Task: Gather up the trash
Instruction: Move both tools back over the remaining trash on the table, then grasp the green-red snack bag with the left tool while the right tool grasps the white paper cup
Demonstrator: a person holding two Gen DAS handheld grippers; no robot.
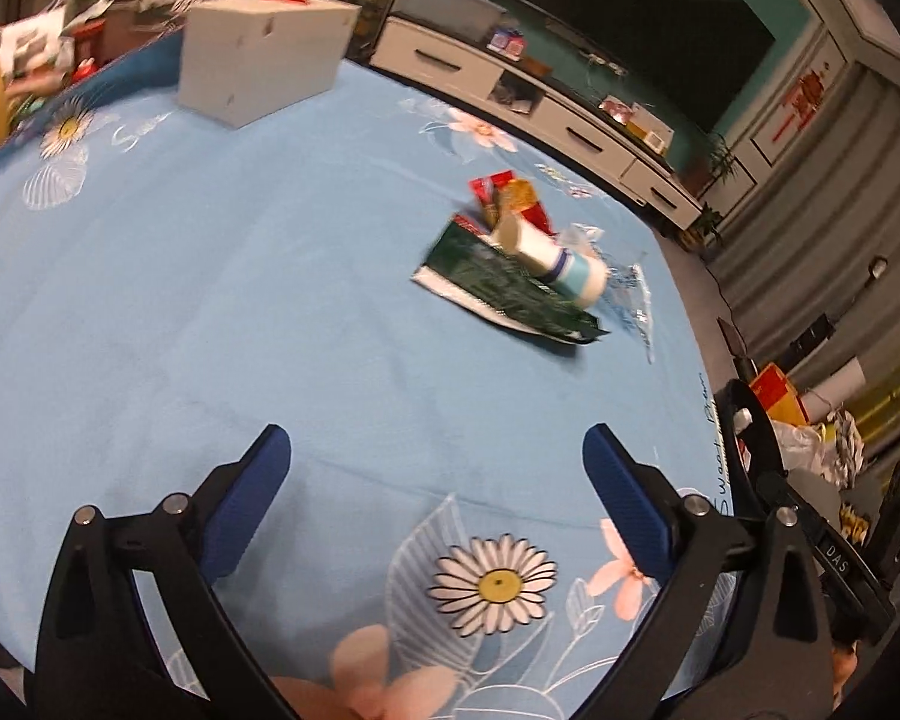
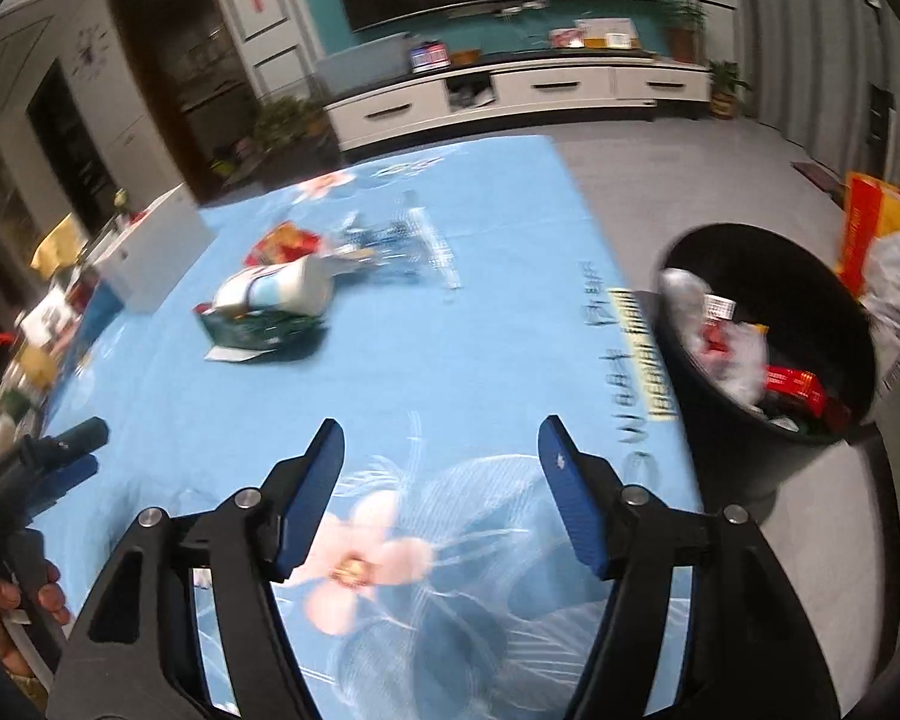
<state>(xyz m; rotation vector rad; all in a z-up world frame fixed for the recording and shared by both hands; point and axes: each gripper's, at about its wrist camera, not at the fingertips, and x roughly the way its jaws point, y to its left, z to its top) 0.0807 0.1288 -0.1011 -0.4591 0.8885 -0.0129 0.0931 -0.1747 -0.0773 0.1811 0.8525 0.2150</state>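
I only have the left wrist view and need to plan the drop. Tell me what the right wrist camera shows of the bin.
Observer: The black bin stands on the floor just off the table's edge, and it already holds wrappers and crumpled plastic.
Operator: Report the right gripper.
Observer: The right gripper is open over the blue tablecloth, nothing between its fingers.
Operator: Say where the left one sits from there.
Observer: The left gripper shows at the left edge of the right wrist view, with a hand on its handle.
Operator: Locate the trash pile.
Observer: The white cup lies on the green wrapper, further up the cloth than both grippers.
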